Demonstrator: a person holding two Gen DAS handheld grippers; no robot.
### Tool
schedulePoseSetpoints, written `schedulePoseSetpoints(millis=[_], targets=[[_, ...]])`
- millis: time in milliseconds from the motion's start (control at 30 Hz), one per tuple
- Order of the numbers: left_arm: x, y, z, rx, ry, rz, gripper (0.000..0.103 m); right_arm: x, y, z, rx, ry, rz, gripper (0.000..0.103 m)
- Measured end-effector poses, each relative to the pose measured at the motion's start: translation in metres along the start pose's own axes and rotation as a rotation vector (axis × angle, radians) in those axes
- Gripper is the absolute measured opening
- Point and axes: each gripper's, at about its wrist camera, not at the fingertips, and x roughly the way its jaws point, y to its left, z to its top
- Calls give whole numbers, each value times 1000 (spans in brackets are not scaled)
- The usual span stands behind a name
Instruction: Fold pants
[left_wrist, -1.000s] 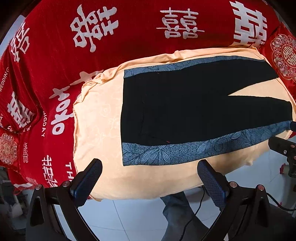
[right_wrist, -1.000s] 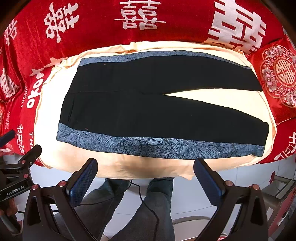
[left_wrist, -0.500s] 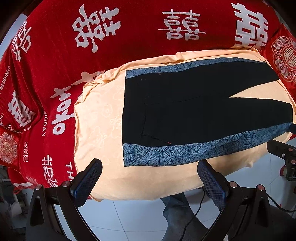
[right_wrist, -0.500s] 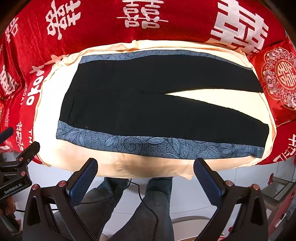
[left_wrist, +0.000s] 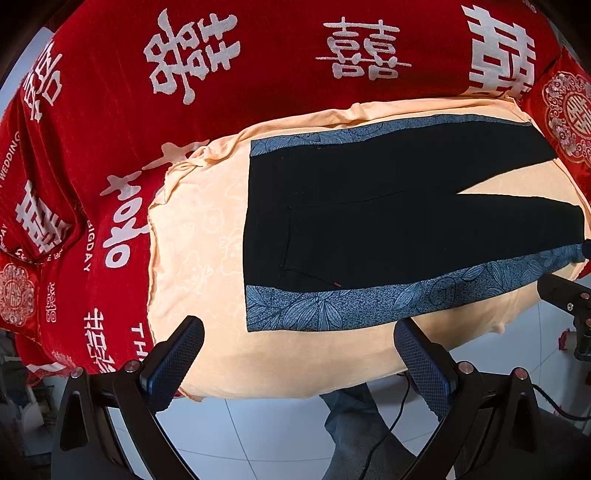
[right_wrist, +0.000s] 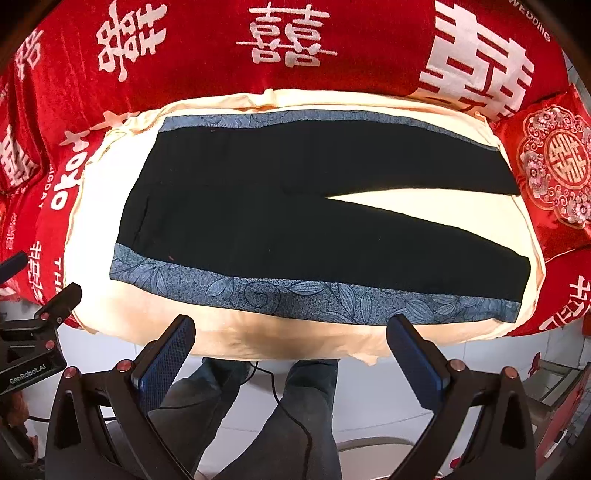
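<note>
Black pants (right_wrist: 280, 210) with blue leaf-patterned side stripes lie flat and spread on a peach cloth (right_wrist: 295, 336), waistband to the left, the two legs parted toward the right. They also show in the left wrist view (left_wrist: 369, 221). My left gripper (left_wrist: 299, 354) is open and empty, held just off the near edge of the cloth below the waistband end. My right gripper (right_wrist: 291, 350) is open and empty, off the near edge below the middle of the near leg.
The peach cloth (left_wrist: 199, 236) covers a surface draped in red fabric with white characters (right_wrist: 288, 44). A red embroidered cushion (right_wrist: 554, 162) sits at the right. White tiled floor (left_wrist: 258, 424) and the person's legs (right_wrist: 295, 413) are below. The other gripper shows at the left edge (right_wrist: 37, 332).
Both grippers have drifted slightly; the pants sit a little lower in both views. The pants themselves have not moved.
</note>
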Motion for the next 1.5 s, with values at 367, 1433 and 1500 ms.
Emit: schedulePoseSetpoints(millis=[367,1433,1500], targets=[[-1,0,0,0,-1,3,103,-5,1,0,-10,-27,-15,103],[-6,2,7,-2,-1,22,103,-5,-5,-1,-2,-34,9,103],[-7,-1,9,-10,4,26,103,-4,-7,-2,-5,-35,17,103]])
